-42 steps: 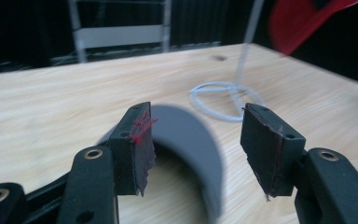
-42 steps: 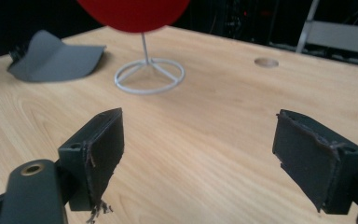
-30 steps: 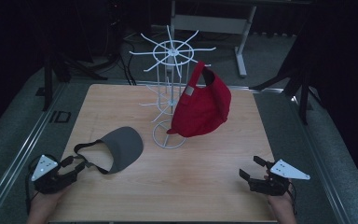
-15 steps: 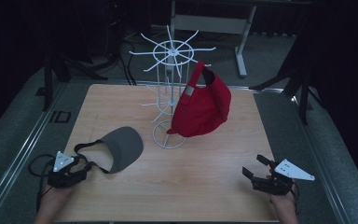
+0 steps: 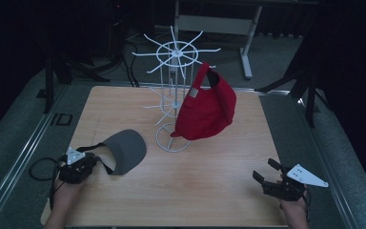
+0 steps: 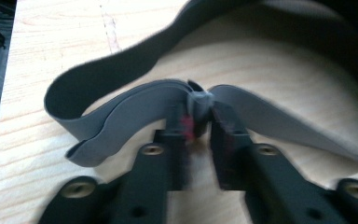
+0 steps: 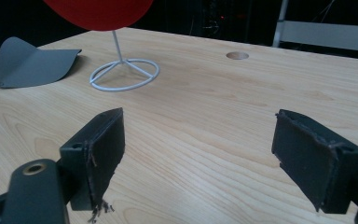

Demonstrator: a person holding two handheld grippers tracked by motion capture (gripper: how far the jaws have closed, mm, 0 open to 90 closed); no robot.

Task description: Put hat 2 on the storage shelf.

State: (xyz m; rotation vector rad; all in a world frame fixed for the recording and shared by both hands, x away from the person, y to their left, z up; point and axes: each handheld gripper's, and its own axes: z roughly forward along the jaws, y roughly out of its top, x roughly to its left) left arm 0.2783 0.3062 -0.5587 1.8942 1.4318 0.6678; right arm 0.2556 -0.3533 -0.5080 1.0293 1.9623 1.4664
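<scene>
The grey visor [image 5: 126,150] lies flat on the front left part of the wooden table [image 5: 209,191], its strap [image 6: 135,100] looped back toward the person. The left gripper [image 5: 97,164] has just been closing, and its jaws now pinch the bunched strap between them. Just beside the visor stands the white wire rack [image 5: 174,90], with a red cap [image 5: 207,109] hanging from one arm; no writing on it can be read. The right gripper [image 5: 267,174] rests at the front right, well apart, jaws spread wide and holding nothing.
</scene>
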